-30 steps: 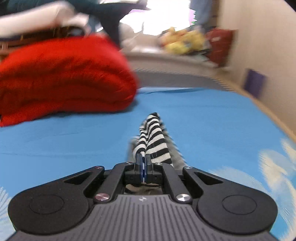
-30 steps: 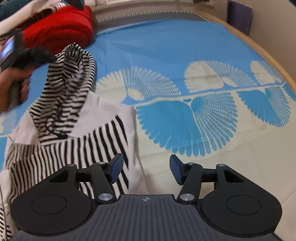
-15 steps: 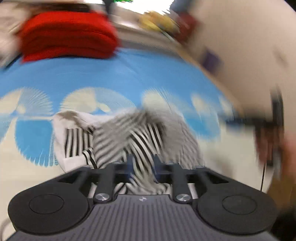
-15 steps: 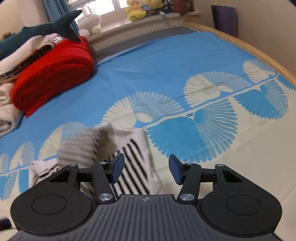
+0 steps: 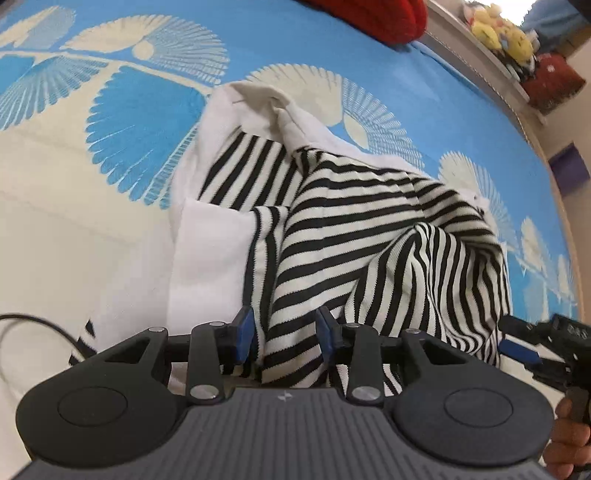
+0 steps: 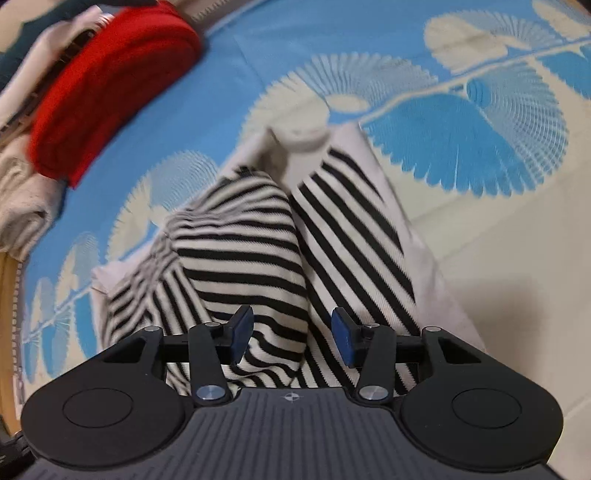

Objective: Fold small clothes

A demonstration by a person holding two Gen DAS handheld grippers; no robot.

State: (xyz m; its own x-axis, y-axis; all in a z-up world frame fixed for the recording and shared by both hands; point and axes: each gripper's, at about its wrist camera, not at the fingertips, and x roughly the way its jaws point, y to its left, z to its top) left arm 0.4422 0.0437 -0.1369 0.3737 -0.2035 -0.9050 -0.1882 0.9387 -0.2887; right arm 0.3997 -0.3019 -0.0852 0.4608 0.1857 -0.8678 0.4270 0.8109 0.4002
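1. Striped garment [image 5: 369, 229], black/white w/ white panels, lies crumpled on the blue-and-cream patterned sheet [image 5: 258, 40], roughly mid-scene, one striped part folded over the rest.
2. Left gripper [image 5: 283, 334] points steeply down over garment's near edge; fingers [image 5: 242, 332] apart, striped cloth lies in the gap but pads not pressing it.
3. Right gripper [image 6: 291, 334] also angled down over the garment [image 6: 258, 251]; fingers [image 6: 341, 339] parted and opening, striped fold under the gap, not gripped.
4. In left wrist view the right gripper [image 5: 524, 345] sits at garment's right edge, w/ a hand [image 5: 567, 439] behind it.
5. Red folded blanket [image 6: 110, 85] far left on the sheet, well apart from garment; pale clothes [image 6: 22, 192] beside it.
6. Plush toys [image 5: 495, 33] on a far ledge.
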